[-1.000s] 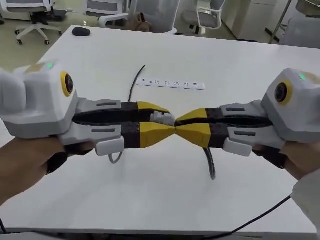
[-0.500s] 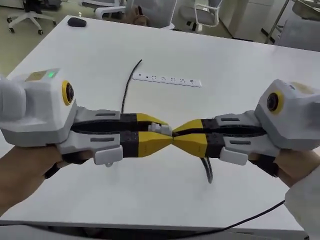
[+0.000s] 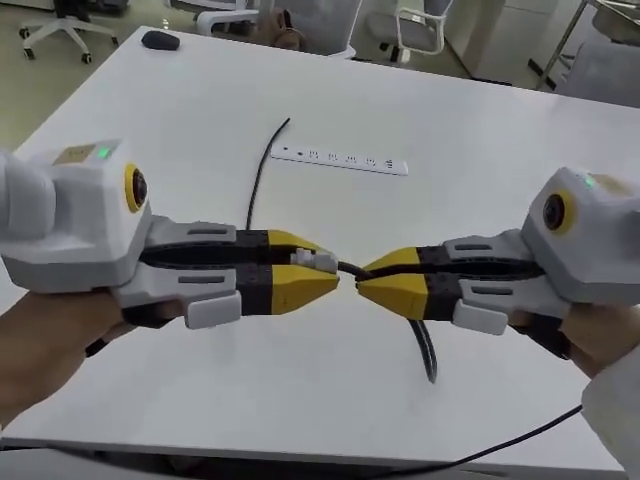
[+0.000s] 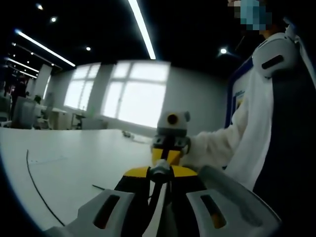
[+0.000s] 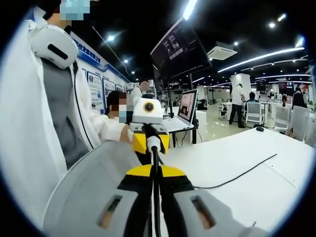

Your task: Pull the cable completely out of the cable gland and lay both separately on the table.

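In the head view my two grippers meet tip to tip above the white table (image 3: pixel 480 130). My left gripper (image 3: pixel 334 271) is shut on the small grey-white cable gland (image 3: pixel 320 262). The right gripper (image 3: pixel 363 279) is shut on the black cable (image 3: pixel 347 269), which runs taut from the gland into its jaws. The cable's free end (image 3: pixel 427 352) hangs below the right gripper toward the table. In the left gripper view the gland (image 4: pixel 160 171) sits between the yellow jaws. In the right gripper view the cable (image 5: pixel 156 160) leads straight to the gland (image 5: pixel 153 143).
A white power strip (image 3: pixel 340 161) lies mid-table with its black cord (image 3: pixel 260 175) trailing toward me. A black mouse (image 3: pixel 160 40) sits at the far left corner. Another black cable (image 3: pixel 520 435) crosses the near right edge. Office chairs (image 3: pixel 420 25) stand behind the table.
The gripper tips, touching before, have drawn a little apart. A short stretch of black cable now shows between the gland and the right jaws.
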### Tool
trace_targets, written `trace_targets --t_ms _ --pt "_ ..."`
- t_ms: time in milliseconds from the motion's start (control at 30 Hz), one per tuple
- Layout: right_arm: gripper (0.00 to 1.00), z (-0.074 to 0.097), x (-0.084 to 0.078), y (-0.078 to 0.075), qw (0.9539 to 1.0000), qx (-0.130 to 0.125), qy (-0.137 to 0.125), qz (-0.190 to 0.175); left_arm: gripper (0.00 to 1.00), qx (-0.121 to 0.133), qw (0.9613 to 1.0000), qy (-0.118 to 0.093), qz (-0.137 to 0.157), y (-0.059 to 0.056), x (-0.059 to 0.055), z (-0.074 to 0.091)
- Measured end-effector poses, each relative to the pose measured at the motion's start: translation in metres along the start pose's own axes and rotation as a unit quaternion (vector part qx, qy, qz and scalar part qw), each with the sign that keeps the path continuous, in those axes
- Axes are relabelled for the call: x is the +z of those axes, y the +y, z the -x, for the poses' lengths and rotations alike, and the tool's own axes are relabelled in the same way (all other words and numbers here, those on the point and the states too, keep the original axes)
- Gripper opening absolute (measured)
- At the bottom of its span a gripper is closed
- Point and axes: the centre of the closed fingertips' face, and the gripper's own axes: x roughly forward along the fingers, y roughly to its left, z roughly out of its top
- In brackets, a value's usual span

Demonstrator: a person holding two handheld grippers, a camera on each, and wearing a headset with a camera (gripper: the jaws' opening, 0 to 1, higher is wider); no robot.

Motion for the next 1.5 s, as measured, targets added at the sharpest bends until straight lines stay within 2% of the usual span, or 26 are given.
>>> trace_targets --t_ms 267,467,567,800,1033,1133,1200,1267,1367,1500 --pt "0.03 0.021 -0.026 -0.008 0.9985 -0.023 0.037 0.033 0.17 0.004 1.0 0.008 -0.001 0.001 -0.004 0.001" --pt "0.03 0.034 -0.042 -0.015 0.9971 -0.039 0.057 0.032 0.17 0.004 0.9999 0.012 -0.002 0.0 -0.006 0.0" --pt "0.03 0.039 -0.049 -0.017 0.9965 -0.046 0.062 0.03 0.17 0.006 1.0 0.005 -0.001 0.0 -0.003 0.001" --pt "0.03 0.045 -0.055 -0.019 0.9957 -0.055 0.068 0.029 0.17 0.008 0.9999 -0.002 -0.007 -0.002 -0.001 0.002" --pt "0.04 0.04 -0.059 -0.015 0.9953 -0.049 0.081 0.021 0.17 0.004 1.0 -0.002 -0.002 -0.005 -0.002 0.002" --pt "0.07 0.037 -0.053 -0.015 0.9956 -0.052 0.074 0.023 0.17 0.006 0.9999 -0.011 -0.008 -0.005 0.001 0.004" --pt "0.16 0.033 -0.041 -0.017 0.9959 -0.064 0.057 0.03 0.17 0.007 0.9999 -0.012 -0.008 -0.005 0.001 0.005" --pt "0.21 0.029 -0.027 -0.015 0.9967 -0.058 0.045 0.035 0.17 0.009 0.9999 -0.001 -0.015 -0.004 -0.002 0.004" --pt "0.23 0.018 -0.005 -0.009 0.998 -0.039 0.031 0.039 0.17 0.004 0.9998 0.009 -0.019 -0.006 -0.006 0.001" --pt "0.25 0.005 0.007 -0.003 0.9984 -0.024 0.024 0.046 0.17 0.003 0.9997 0.01 -0.023 -0.006 -0.007 0.001"
